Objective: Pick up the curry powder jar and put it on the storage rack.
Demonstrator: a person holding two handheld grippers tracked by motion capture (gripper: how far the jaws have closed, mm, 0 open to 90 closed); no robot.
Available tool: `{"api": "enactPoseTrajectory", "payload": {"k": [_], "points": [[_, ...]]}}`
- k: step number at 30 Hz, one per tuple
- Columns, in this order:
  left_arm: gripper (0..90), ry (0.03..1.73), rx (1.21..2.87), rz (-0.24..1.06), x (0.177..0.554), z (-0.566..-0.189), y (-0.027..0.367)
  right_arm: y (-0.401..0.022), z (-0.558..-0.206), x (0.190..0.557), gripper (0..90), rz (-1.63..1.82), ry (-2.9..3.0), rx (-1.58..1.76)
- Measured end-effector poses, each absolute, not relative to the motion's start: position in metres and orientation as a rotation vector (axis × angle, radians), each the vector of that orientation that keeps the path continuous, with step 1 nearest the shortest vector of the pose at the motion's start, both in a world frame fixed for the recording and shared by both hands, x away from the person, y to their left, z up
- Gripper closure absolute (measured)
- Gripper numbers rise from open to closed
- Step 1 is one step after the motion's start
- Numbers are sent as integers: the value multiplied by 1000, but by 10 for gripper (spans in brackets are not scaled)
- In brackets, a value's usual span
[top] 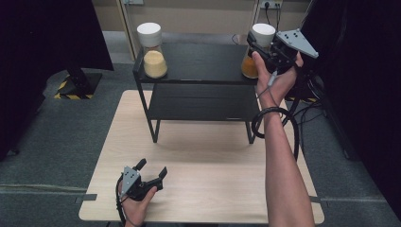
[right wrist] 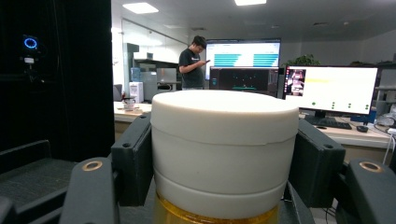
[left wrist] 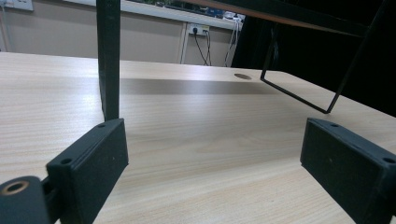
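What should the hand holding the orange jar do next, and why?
Probably lift the jar a little, straight up off the shelf. The right gripper is already shut on its white lid, one jaw on each side, so it looks gripped. The left gripper rests open near the table's front edge.

A pale wood worktop (top: 198, 156) stands on grey carpet floor (top: 52, 142). Behind the worktop runs a beige wall (top: 198, 16) with a power socket (top: 270, 4). Black curtains (top: 42, 38) hang on either side of the worktop.

No legible text or labels
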State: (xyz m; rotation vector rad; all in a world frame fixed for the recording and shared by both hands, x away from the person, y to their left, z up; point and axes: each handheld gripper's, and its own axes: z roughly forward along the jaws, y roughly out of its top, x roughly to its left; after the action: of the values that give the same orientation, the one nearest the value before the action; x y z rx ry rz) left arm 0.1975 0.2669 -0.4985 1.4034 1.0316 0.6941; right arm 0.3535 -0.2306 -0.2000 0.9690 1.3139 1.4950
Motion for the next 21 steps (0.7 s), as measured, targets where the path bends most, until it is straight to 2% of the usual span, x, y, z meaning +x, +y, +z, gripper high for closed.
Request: {"api": "enactPoseTrajectory", "payload": {"k": [12, 21], "points": [[67, 1025, 1412, 699, 198, -498, 266, -228, -202, 354, 328, 1490, 1315, 954], [66, 1021, 1412, 701, 197, -499, 266, -227, -199, 352, 152, 1505, 1320, 980]]}}
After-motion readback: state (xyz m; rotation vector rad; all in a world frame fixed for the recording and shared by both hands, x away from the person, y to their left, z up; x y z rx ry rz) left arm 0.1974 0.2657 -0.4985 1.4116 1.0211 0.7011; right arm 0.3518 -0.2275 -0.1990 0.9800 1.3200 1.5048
